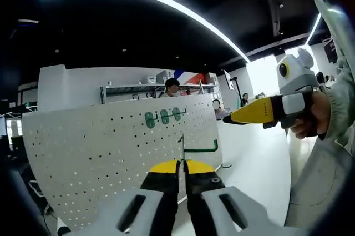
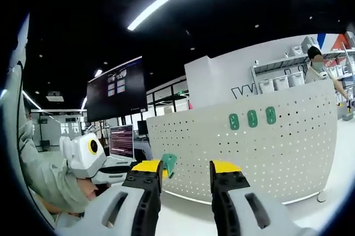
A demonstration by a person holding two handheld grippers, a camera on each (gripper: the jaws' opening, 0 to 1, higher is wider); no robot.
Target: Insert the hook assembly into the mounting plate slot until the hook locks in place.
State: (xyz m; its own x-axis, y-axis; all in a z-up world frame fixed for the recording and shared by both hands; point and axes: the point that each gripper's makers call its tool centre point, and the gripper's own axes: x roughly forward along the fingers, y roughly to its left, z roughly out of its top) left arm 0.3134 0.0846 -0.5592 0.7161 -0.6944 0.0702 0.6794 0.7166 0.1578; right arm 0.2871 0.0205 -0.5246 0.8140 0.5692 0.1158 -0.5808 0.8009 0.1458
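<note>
Dark-ceilinged workshop with long strip lights, shelving and seated people behind a white bench [image 1: 260, 158]. Upright on it, a white pegboard mounting plate [image 1: 111, 147] with three green slot pieces [image 1: 164, 116] near its top edge. Left claw [image 1: 182, 170] shut on a green hook assembly [image 1: 199, 148], thin upright stem pinched between the yellow tips, arm reaching right, close against the plate face. Right claw [image 2: 188, 177] apart and holding nothing, raised off to the side, facing the plate; left one seen beside it at lower left of the right gripper view. Judged mid-insertion: hook at the plate, locking not confirmed. Next: press the stem squarely into its slot until seated, keeping plate and hook in sight.
</note>
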